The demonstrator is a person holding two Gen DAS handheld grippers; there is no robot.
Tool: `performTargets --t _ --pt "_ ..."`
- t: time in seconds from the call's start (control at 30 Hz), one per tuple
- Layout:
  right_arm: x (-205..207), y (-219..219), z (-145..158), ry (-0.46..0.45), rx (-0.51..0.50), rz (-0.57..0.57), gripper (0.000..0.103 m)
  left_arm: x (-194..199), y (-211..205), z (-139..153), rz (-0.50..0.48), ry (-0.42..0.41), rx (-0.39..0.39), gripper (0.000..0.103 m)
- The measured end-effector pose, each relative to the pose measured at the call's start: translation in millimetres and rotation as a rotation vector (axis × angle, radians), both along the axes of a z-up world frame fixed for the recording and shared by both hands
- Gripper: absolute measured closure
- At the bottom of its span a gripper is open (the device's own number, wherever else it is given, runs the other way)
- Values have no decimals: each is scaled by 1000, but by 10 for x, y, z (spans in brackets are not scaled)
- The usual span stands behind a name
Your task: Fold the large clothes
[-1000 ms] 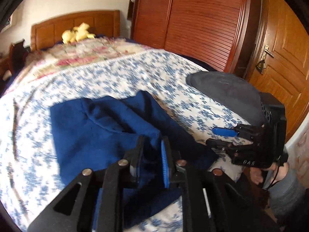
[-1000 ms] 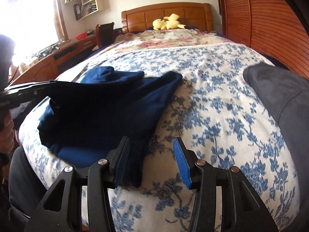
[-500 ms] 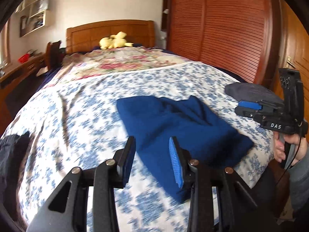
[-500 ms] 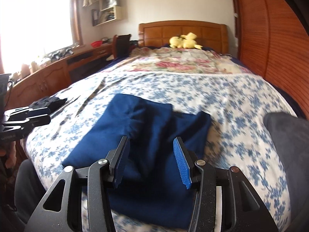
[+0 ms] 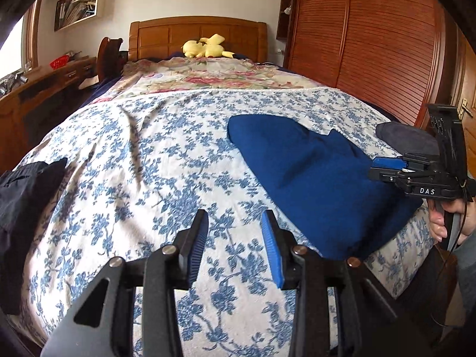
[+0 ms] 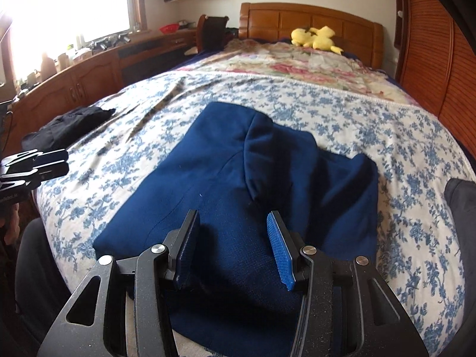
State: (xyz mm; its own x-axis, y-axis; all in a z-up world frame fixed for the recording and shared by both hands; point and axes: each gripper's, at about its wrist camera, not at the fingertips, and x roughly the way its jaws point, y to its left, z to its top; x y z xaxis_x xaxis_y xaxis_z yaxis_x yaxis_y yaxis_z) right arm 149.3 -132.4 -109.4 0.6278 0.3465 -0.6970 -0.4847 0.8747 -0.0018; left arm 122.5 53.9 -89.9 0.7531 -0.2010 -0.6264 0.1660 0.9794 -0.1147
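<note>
The blue garment (image 6: 238,196) lies folded into a thick bundle on the near part of the bed (image 5: 142,154), on the blue-flowered white cover, its near edge close to the bed's near edge. A folded flap rises along its middle, and a second layer spreads out to the right.

The right tongs (image 6: 233,247) hover above the bundle's near end, spread apart, their blue pads clear of the cloth and pinching nothing. Seen from the left wrist, they stand at the garment's right edge, gripped by a hand (image 5: 452,220) at the frame's right border.

The left tongs (image 5: 235,244) hang over bare bed cover, just left of the garment and apart from it. Their jaws have just been opening and now stand spread with nothing between them.

A black garment (image 5: 20,190) lies at the left edge of the bed, well apart from the blue one. A dark grey cloth (image 5: 404,139) sits at the right edge, beside the wooden wardrobe (image 5: 372,44). A yellow plush toy (image 5: 205,48) rests at the far headboard (image 5: 166,37)
</note>
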Motion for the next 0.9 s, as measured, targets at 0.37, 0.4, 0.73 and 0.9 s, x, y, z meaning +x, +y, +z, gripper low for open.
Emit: performTargets --t 0.37,0.4,0.73,0.9 --pt "72 -55 -303 96 7 22 55 -23 163 -107 55 19 -25 68" --pt "66 -62 -304 97 8 26 56 -30 162 -109 57 19 -24 68" --pt "-200 20 154 -24 -34 92 99 -148 119 21 48 5 -37 68" --pt "-391 -106 620 -148 -37 53 100 -219 81 95 37 -6 -45 68"
